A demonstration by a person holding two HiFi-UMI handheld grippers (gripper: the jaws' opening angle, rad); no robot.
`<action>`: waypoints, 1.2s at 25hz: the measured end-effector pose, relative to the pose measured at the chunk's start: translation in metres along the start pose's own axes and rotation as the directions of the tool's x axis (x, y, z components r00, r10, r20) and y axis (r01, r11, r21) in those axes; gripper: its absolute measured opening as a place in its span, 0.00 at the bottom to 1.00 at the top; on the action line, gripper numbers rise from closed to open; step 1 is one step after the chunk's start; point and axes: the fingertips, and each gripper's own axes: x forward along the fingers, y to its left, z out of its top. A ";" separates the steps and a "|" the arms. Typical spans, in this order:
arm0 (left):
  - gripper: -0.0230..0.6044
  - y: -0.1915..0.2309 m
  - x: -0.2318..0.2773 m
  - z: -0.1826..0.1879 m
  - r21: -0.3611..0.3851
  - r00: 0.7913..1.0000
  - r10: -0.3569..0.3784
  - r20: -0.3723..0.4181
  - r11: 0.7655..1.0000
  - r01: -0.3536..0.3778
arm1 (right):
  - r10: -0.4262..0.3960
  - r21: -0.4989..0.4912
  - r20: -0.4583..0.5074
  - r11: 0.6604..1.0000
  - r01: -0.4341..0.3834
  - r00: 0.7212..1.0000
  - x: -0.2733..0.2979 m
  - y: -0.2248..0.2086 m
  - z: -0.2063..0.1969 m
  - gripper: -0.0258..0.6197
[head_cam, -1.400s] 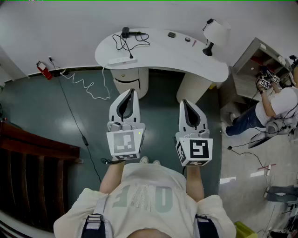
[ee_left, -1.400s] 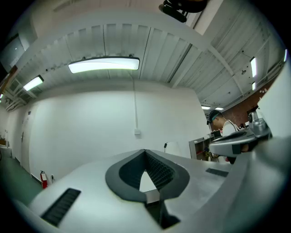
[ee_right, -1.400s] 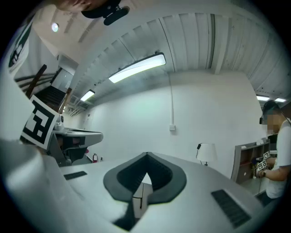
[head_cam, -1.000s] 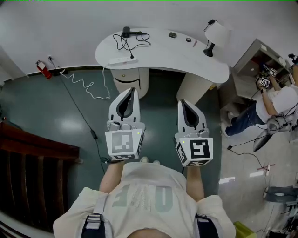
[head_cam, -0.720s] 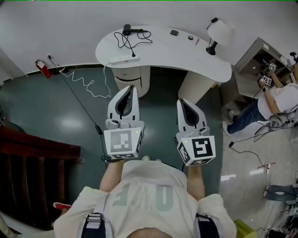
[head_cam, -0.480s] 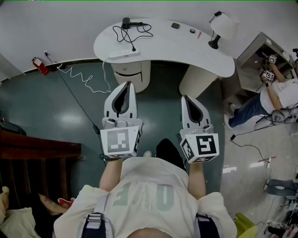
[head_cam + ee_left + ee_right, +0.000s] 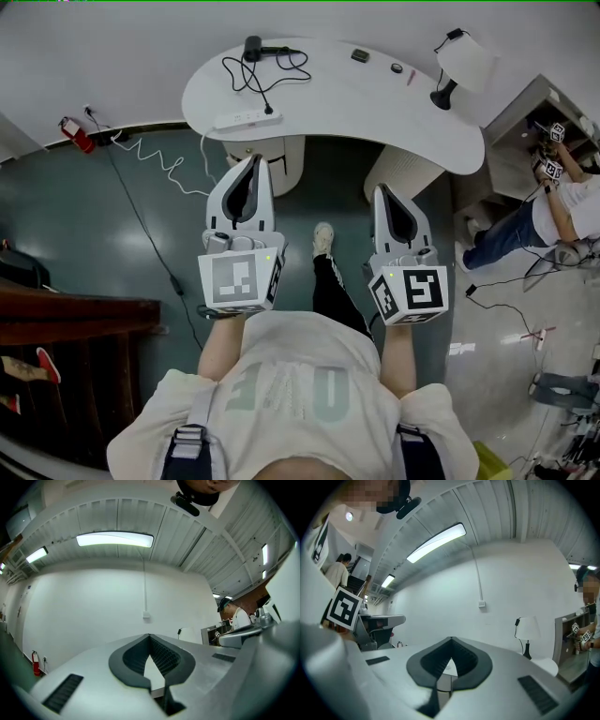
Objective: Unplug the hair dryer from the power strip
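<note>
While both tongs point out level ahead of the person, the left gripper [image 7: 252, 159] and the right gripper [image 7: 382, 191] are clenched, dark pads pressed tip to tip with nothing between them (each gripper view shows only bare wall beyond the tips). Both hang over the dark green floor [image 7: 112, 225], well short of the curved white desk [image 7: 375, 103]. At the desk's far edge lies the black hair dryer [image 7: 254, 47]. Its black cord [image 7: 246, 80] loops over the desktop and ends at the long white power strip [image 7: 247, 119] near the front edge. A white-shaded table lamp [image 7: 464, 61] stands at the desk's right end.
</note>
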 end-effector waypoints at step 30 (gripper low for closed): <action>0.05 0.061 0.401 -0.035 0.046 0.990 0.134 -0.038 0.990 -0.132 | 0.334 -0.051 0.015 0.942 -0.333 0.943 0.390 -0.164 0.042 0.04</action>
